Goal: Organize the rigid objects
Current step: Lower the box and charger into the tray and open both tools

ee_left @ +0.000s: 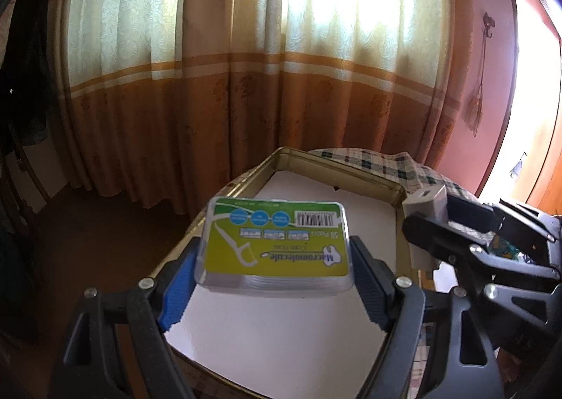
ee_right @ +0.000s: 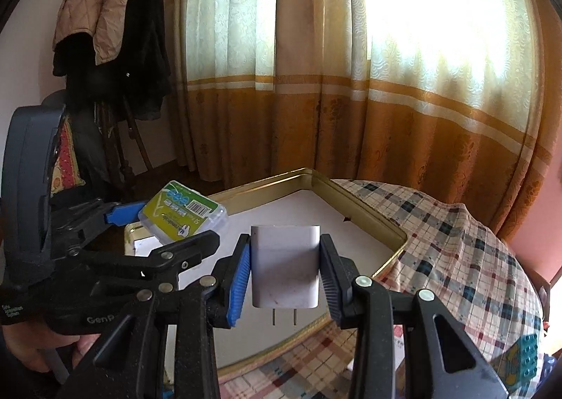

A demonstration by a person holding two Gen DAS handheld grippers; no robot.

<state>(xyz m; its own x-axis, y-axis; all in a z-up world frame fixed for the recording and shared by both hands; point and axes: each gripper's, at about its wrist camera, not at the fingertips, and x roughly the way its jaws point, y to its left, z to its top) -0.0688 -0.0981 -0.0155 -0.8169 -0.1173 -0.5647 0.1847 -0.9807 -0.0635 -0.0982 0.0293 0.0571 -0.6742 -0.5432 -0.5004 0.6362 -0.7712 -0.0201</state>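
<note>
I've got the left tool (ee_left: 274, 276) clamped on the floss-pick box (ee_left: 275, 241) and the right tool (ee_right: 285, 276) clamped on the white charger (ee_right: 285, 265), prongs down – both held above the gold tin tray (ee_right: 365, 213) w/ white liner, tray sitting on the plaid cloth (ee_right: 456, 258).

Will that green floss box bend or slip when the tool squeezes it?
Probably not bend: the floss box looks like hard clear plastic, keeping its shape between the left tool. Its smooth sides might slip, though ribbed pads grip them. It seems light, held level above the tin tray.
</note>
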